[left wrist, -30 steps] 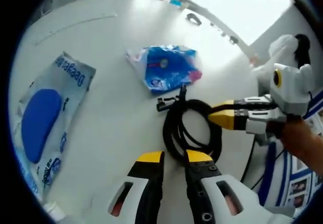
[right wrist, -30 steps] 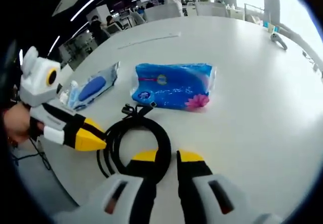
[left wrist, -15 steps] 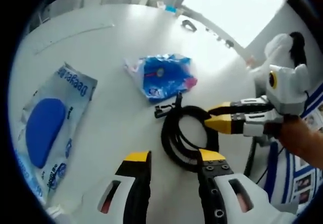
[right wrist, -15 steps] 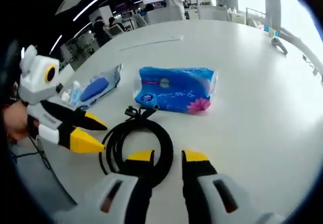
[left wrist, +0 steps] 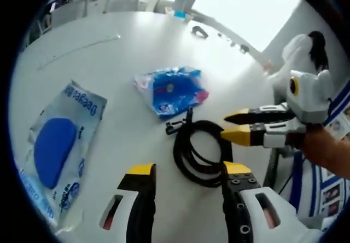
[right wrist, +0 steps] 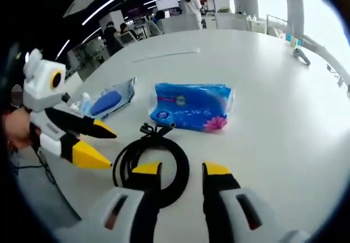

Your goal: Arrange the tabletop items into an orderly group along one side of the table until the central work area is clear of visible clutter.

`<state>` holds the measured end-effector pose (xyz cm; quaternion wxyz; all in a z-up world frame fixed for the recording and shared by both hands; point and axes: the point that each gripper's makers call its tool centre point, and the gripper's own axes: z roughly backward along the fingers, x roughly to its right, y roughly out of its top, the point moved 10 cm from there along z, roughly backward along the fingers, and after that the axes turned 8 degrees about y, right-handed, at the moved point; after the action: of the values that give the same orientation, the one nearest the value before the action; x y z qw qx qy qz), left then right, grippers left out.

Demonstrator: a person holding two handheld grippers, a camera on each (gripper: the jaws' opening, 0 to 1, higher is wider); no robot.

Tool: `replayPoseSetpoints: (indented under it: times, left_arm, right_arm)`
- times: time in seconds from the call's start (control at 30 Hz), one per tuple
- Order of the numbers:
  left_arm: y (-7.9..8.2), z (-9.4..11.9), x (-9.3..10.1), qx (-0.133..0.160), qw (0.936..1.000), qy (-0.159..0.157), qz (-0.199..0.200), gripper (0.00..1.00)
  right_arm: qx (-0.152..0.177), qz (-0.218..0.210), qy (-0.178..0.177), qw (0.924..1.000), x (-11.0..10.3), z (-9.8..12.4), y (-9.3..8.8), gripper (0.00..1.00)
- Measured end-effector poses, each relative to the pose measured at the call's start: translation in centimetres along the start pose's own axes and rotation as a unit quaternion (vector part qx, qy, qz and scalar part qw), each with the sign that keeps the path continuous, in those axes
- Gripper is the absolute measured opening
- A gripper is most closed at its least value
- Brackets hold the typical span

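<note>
Table top, big, round and white (left wrist: 98, 51), spreads out past both my tools. Ahead and to the left of my left gripper (left wrist: 187, 171) lies a flat clear wipes pack with a blue lid (left wrist: 57, 144). Straight ahead sits a soft blue plastic tissue pack (right wrist: 190, 106). Just in front of my jaws rests a coiled black cable (right wrist: 153, 163). My right gripper (right wrist: 176, 169) hangs over the coil. Both tools are wide open and hold nothing. I think I am picking up the cable next, so one jaw must slip inside the ring.
</note>
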<state>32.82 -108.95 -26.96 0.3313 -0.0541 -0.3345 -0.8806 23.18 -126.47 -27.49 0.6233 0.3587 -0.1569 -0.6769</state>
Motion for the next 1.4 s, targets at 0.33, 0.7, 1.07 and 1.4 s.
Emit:
replayPoseSetpoints:
  times: [0.33, 0.7, 1.07, 1.4]
  left_arm:
    - [0.8, 1.3, 0.3, 0.023, 0.9996, -0.008, -0.013, 0.54]
    - [1.4, 2.5, 0.3, 0.048, 0.9986, -0.015, -0.015, 0.59]
    - [2.1, 3.8, 0.3, 0.071, 0.9971, -0.017, -0.019, 0.63]
    - [2.5, 5.1, -0.1, 0.093, 0.9954, -0.013, -0.017, 0.65]
  right_arm:
    - [0.015, 0.012, 0.009, 0.9998, -0.7, 0.6, 0.5, 0.32]
    - [0.041, 0.021, 0.014, 0.9988, -1.6, 1.2, 1.6, 0.36]
    - [0.063, 0.032, 0.019, 0.9973, -2.4, 1.7, 2.8, 0.4]
    - [0.088, 0.038, 0.028, 0.995, -3.3, 2.0, 4.2, 0.42]
